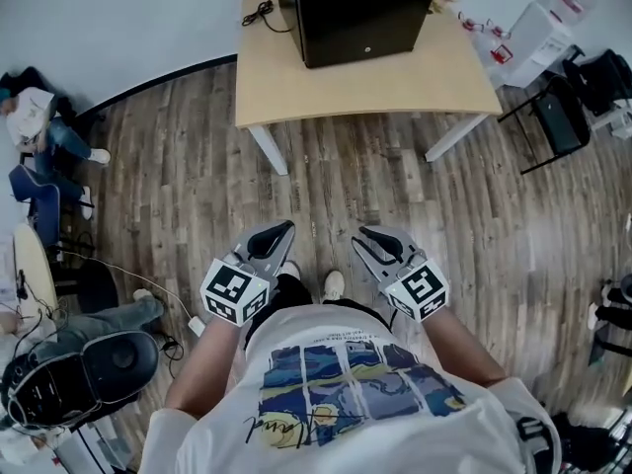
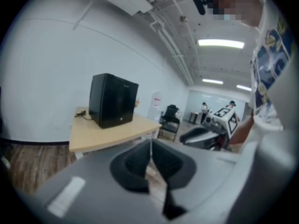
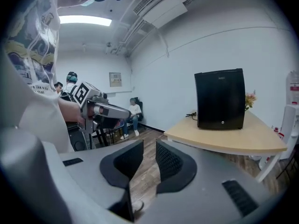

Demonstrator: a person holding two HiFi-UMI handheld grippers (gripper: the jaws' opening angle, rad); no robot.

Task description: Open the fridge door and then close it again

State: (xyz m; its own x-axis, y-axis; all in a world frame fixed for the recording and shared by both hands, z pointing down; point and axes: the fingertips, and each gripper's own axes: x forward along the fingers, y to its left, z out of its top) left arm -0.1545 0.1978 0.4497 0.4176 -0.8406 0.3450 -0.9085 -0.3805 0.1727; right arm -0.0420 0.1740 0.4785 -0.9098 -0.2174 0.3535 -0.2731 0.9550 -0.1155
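A black mini fridge (image 1: pixel 357 13) stands on a light wooden table (image 1: pixel 296 87) across the floor from me, with its door closed. It also shows in the left gripper view (image 2: pixel 113 100) and the right gripper view (image 3: pixel 220 99), some way off. I hold both grippers close to my body, well short of the table. My left gripper (image 1: pixel 287 228) is shut with nothing in it; its pads (image 2: pixel 135 164) meet along a thin line. My right gripper (image 1: pixel 361 232) stands slightly open, a narrow gap showing floor between its pads (image 3: pixel 170 164).
A black cable (image 1: pixel 262 13) lies on the table beside the fridge. A black chair (image 1: pixel 558 117) and a white unit (image 1: pixel 538 38) stand to the right of the table. A seated person (image 1: pixel 39 136) and dark equipment (image 1: pixel 79 363) are at the left.
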